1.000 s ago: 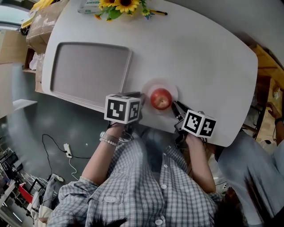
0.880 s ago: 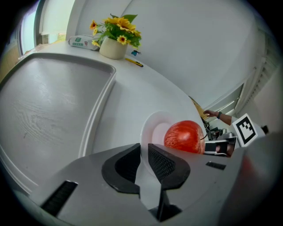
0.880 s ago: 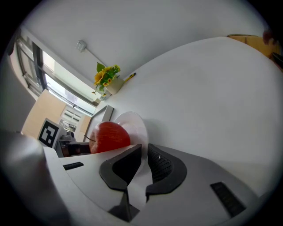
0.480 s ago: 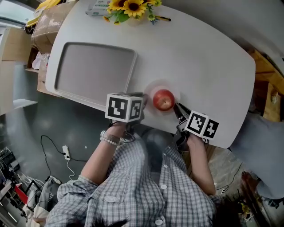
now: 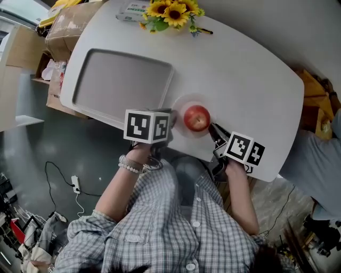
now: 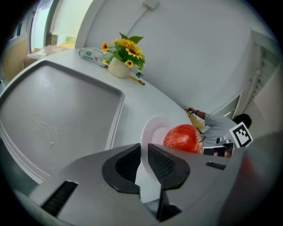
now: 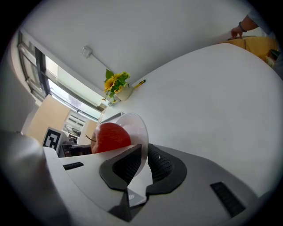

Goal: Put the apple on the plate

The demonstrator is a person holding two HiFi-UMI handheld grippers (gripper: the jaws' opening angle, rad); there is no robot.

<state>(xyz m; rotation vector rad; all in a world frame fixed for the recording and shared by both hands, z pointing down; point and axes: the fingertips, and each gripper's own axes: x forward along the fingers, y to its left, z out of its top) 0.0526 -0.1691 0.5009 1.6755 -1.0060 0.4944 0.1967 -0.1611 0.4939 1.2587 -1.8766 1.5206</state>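
Sitting on the plate [image 5: 183,105], the apple [image 5: 197,118] appears placed, with the left gripper [image 5: 171,120] and right gripper [image 5: 213,129] clamped on opposite rims at the near edge of the tabletop [image 5: 240,69]; only release appears outstanding.

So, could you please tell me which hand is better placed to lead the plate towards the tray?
Probably the left. The left tongs and right tongs both clamp the rim of the plate, with the apple between them, but the left ones sit right beside the tray.

Colours: apple [image 5: 196,118] red; plate [image 6: 150,132] white; table [image 5: 250,80] white; tray [image 5: 122,80] pale grey; sunflowers [image 5: 170,10] yellow; shirt [image 5: 176,229] grey-white check.
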